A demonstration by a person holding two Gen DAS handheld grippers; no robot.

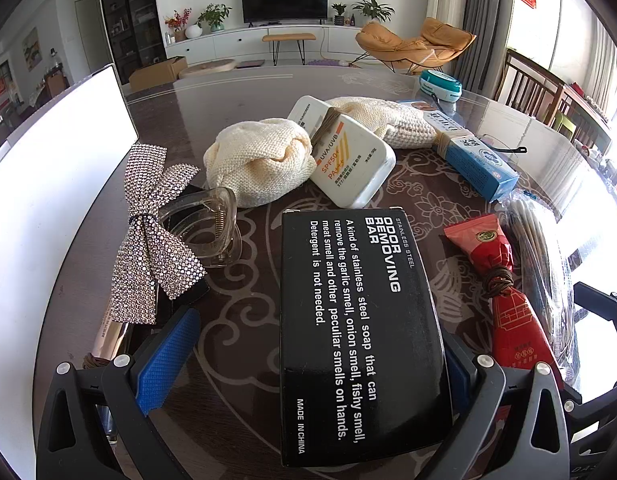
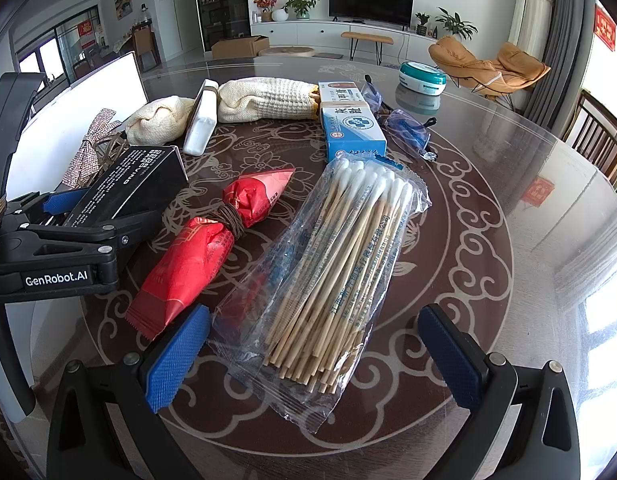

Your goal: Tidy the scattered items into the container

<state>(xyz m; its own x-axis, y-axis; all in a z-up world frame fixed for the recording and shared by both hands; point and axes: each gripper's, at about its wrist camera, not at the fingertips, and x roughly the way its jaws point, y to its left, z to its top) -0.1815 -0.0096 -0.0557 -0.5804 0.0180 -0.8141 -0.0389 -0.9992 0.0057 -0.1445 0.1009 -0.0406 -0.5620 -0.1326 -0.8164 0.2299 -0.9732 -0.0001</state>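
Note:
A black box (image 1: 360,320) labelled as an odor removing bar lies on the table between the fingers of my left gripper (image 1: 312,364). The jaws stand wide, with a gap on the left side, so this gripper is open. The right wrist view shows the same box (image 2: 128,184) inside the left gripper (image 2: 104,208). My right gripper (image 2: 314,360) is open too, straddling the near end of a clear bag of cotton swabs (image 2: 332,272) without touching it. The white container (image 1: 48,168) stands at the table's left edge, also in the right wrist view (image 2: 80,100).
Around the box lie a rhinestone bow (image 1: 148,248), a clear hair claw (image 1: 204,228), cream knitted cloths (image 1: 260,164), a sunscreen bottle (image 1: 352,160), a blue carton (image 1: 476,160) and a tied red packet (image 2: 204,248). Further back sit glasses (image 2: 404,128) and a teal tin (image 2: 422,76).

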